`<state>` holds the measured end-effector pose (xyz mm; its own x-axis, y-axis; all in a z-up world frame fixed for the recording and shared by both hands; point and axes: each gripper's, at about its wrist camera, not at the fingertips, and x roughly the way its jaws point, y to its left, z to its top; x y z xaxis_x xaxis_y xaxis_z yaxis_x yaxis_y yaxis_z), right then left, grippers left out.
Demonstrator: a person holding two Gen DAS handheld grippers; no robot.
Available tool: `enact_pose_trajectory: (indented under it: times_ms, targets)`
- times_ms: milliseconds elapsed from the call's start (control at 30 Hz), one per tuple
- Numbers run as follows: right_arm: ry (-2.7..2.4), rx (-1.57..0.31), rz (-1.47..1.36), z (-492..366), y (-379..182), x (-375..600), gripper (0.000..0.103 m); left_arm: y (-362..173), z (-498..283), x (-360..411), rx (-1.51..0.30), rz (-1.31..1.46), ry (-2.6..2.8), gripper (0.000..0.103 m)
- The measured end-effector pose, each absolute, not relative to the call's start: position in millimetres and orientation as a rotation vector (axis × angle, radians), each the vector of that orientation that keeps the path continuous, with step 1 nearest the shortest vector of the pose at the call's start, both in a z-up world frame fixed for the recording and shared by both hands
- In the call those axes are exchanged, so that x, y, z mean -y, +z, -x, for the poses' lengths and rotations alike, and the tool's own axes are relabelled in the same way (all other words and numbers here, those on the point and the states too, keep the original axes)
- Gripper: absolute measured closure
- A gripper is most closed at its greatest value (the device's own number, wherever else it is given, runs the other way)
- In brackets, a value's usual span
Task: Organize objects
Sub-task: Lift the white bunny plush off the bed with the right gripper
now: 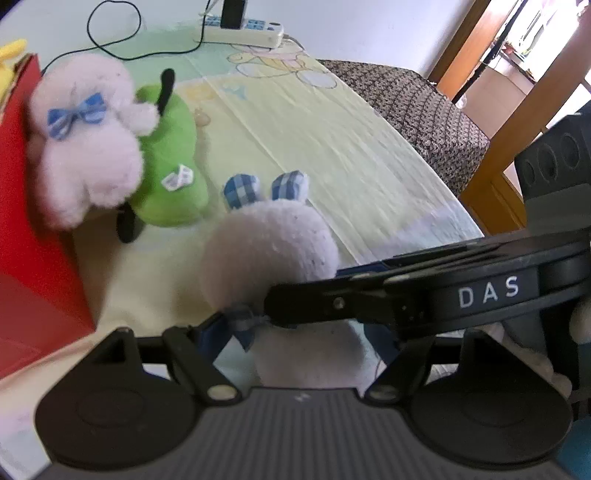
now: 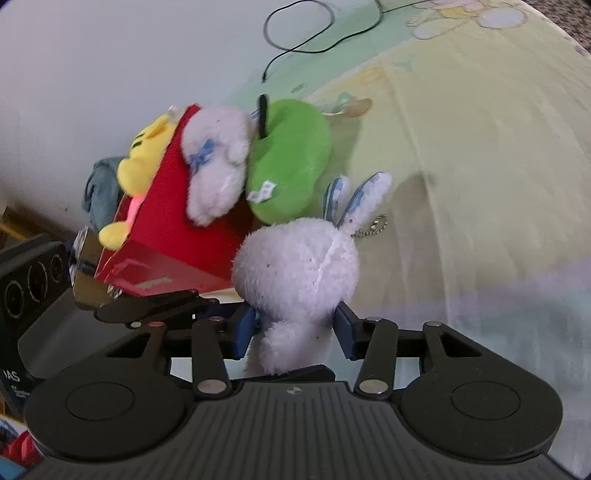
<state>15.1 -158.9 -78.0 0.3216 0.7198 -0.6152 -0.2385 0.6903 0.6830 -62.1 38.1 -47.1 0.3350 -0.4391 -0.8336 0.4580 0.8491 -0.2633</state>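
A white plush rabbit (image 2: 295, 266) with blue checked ears sits upright on the pale cloth, its back to both cameras. My right gripper (image 2: 295, 326) is shut on it, the blue pads (image 2: 245, 328) pressing its neck from both sides. My left gripper (image 1: 295, 339) straddles the rabbit's (image 1: 269, 251) lower body. Its left pad (image 1: 212, 332) stands just clear of the fur beside a blue bow, and its other finger is hidden behind the right gripper's arm (image 1: 369, 295). A red box (image 2: 177, 229) stands to the left with a yellow plush (image 2: 144, 158) inside.
A fluffy white plush with a blue bow (image 1: 85, 147) and a green plush (image 1: 170, 155) lean against the red box (image 1: 33, 221). A power strip (image 1: 243, 31) and black cable (image 1: 110, 48) lie at the back. A knit-cushioned wooden chair (image 1: 413, 110) stands past the table's right edge.
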Motion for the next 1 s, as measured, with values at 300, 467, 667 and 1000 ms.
enact_pose_trajectory:
  times_ms: [300,467,667,1000]
  targets:
    - [0.816,-1.097,-0.465,-11,-64,128,0.055,-31,84,-64,-1.061,0.004,-0.522,0.026]
    - [0.909,-1.11,-0.437,-7,-61,102,0.055,-22,101,-89,-1.057,0.041,-0.459,0.026]
    - [1.041,-1.151,-0.425,-3,-65,59,0.055,-15,129,-125,-1.061,0.068,-0.344,0.026]
    - [1.206,-1.167,-0.329,12,-46,-28,0.055,1,169,-204,-1.021,0.135,-0.211,0.026]
